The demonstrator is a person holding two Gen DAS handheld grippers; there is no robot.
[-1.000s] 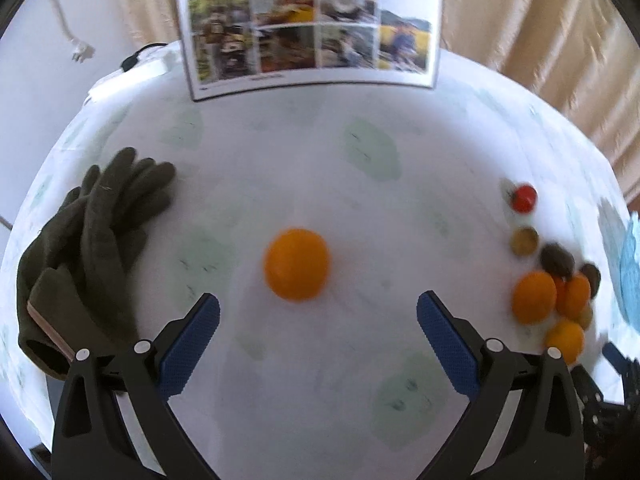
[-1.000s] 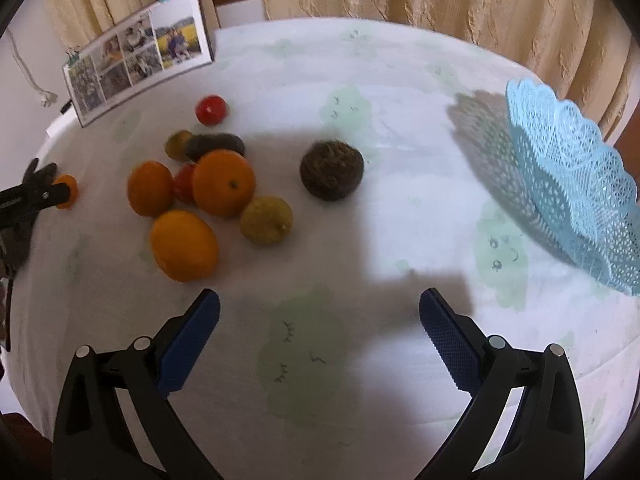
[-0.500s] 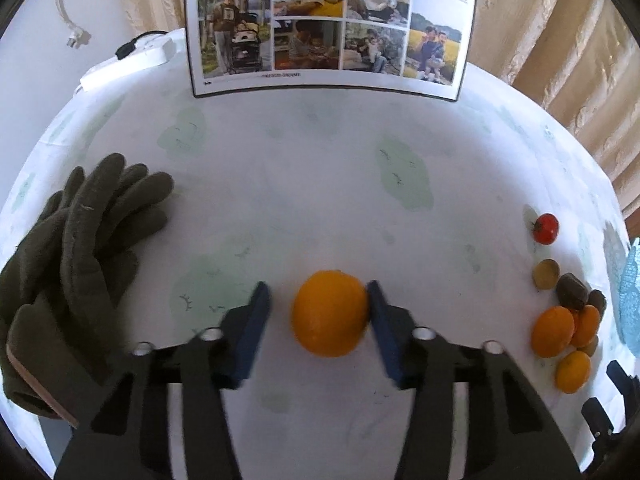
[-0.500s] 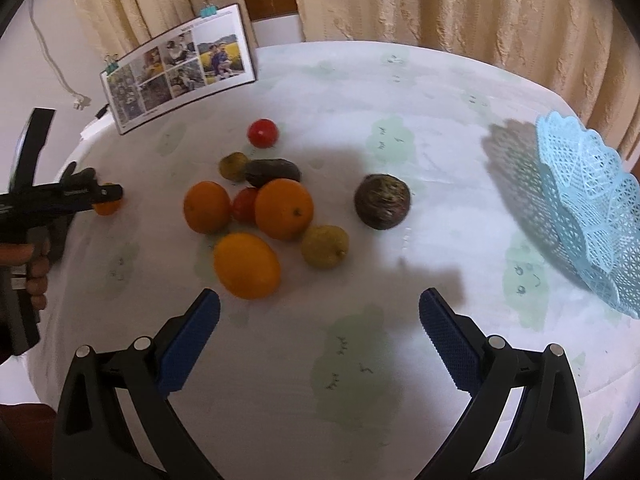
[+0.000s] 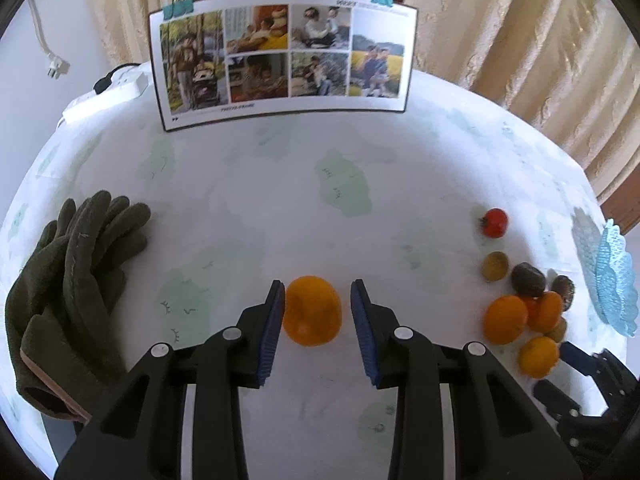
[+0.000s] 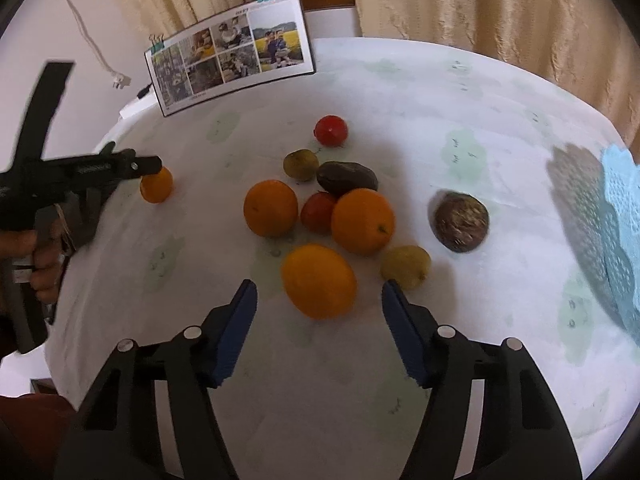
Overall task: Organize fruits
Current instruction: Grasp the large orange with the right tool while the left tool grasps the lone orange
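My left gripper (image 5: 317, 312) is shut on a small orange (image 5: 312, 310), which sits between its blue pads on the white cloth. The same orange shows in the right wrist view (image 6: 156, 185) under the left gripper's tip. My right gripper (image 6: 318, 298) is open around a large orange (image 6: 319, 280), with gaps on both sides. Behind it lies a fruit cluster: two oranges (image 6: 271, 208) (image 6: 362, 220), a red tomato (image 6: 331, 131), a dark avocado (image 6: 346, 177), a brown round fruit (image 6: 461, 221) and a yellowish fruit (image 6: 405, 266).
A light blue lace basket (image 6: 624, 216) stands at the right table edge. A photo board (image 5: 282, 60) stands at the back. Dark green gloves (image 5: 68, 280) lie at the left. A white power strip (image 5: 108, 94) lies by the board.
My left gripper closed its jaws on the small orange. My right gripper moved forward to the fruit cluster and narrowed around the large orange.
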